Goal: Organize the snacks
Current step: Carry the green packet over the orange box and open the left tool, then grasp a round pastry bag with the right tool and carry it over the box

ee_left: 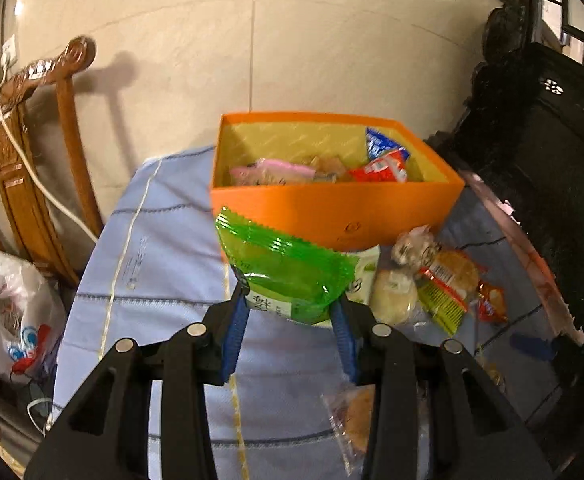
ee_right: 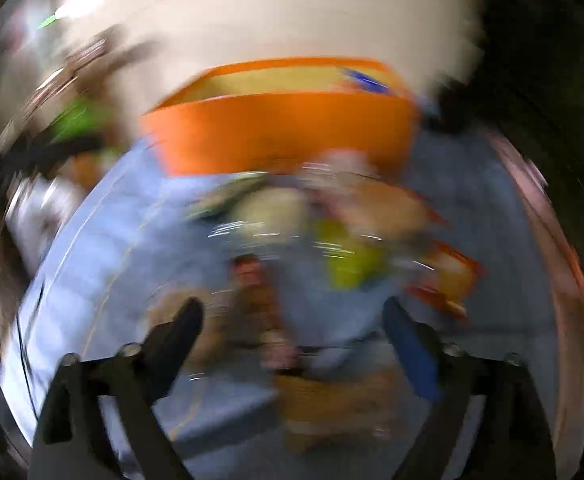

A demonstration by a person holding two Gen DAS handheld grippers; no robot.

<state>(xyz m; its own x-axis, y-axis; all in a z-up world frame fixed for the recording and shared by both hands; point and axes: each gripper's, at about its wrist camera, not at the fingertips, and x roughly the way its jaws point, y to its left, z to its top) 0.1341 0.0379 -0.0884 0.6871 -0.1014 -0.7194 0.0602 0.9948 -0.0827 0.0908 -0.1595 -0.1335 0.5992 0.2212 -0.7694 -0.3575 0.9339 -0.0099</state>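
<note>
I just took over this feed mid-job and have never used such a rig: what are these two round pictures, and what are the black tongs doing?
There is no robot arm: a person holds one pair of tongs in each hand, and each has a fisheye camera looking along its fingers. The sharp picture is the left one. The left tongs grip a green snack packet in front of an orange box that already holds snacks. Loose wrapped snacks lie on the blue tablecloth to the box's right. The blurred picture is the right one: the right tongs stand wide open with nothing gripped, above that same pile.
</note>
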